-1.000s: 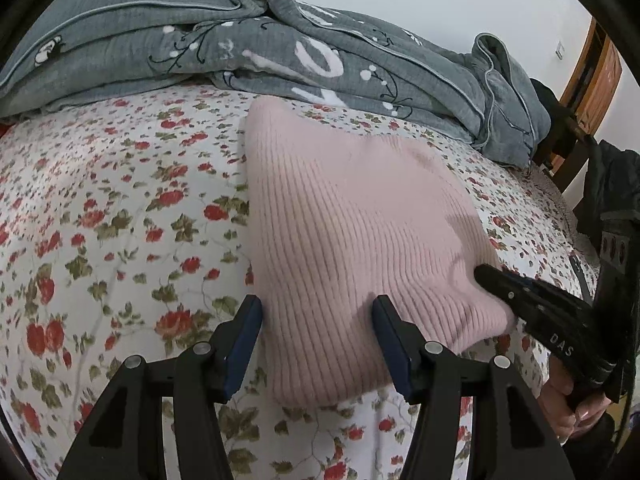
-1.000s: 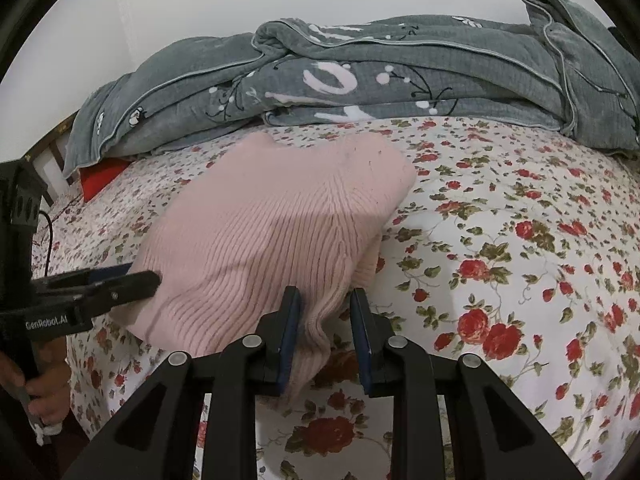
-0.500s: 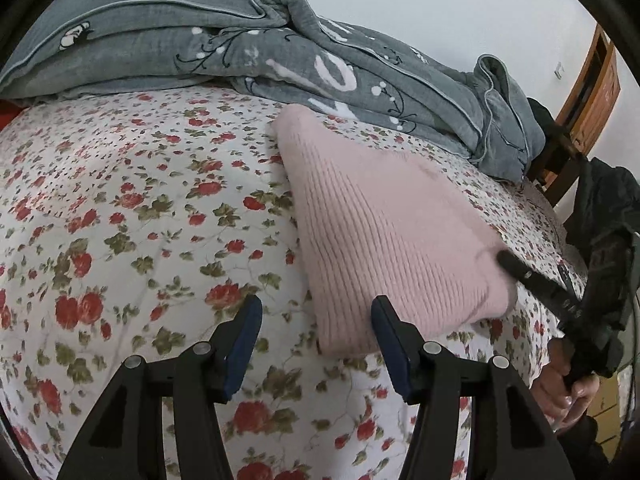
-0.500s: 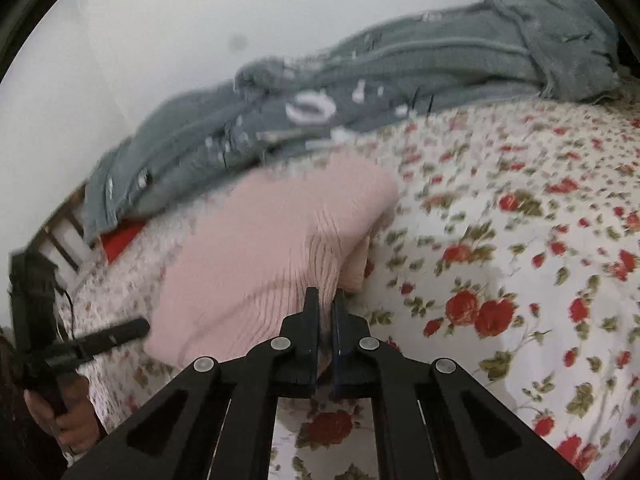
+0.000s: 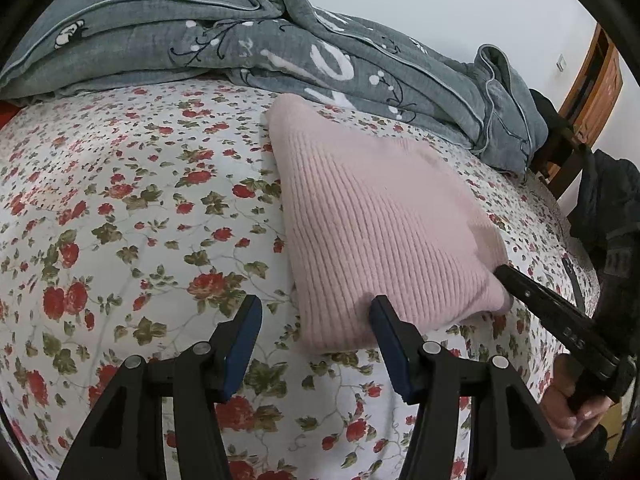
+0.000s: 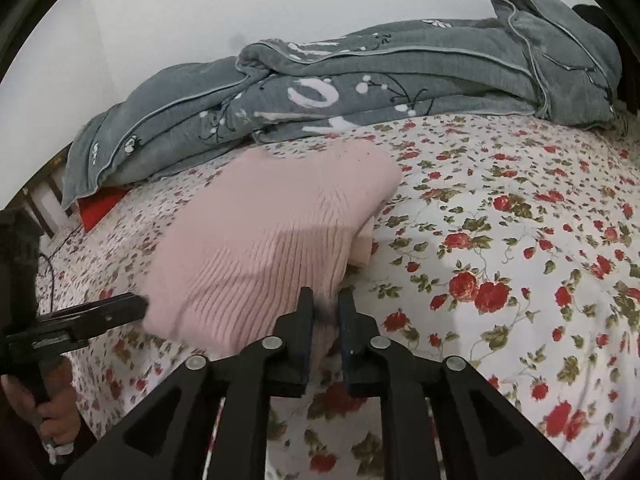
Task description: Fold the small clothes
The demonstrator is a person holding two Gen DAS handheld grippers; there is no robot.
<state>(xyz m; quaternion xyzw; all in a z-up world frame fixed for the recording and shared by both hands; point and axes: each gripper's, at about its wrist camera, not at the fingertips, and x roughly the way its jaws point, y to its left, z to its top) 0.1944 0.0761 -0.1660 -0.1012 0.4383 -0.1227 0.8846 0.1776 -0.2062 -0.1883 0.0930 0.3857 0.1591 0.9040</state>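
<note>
Right claw (image 6: 323, 322) pinches the soft, light pink sweater (image 6: 272, 240) at its 6 o'clock edge on the bed (image 6: 520, 240); left claw (image 5: 316, 340) is open. Floppy knit; grab corners.

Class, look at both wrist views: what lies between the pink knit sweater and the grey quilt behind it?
Only a narrow strip of flowered bedsheet separates the pink sweater from the grey quilt; nothing else lies there. The right wrist view shows the same.

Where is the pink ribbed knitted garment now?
The pink ribbed knitted garment lies folded on the floral bedsheet, just before the grey quilt; the right gripper pinches its near corner.
</note>
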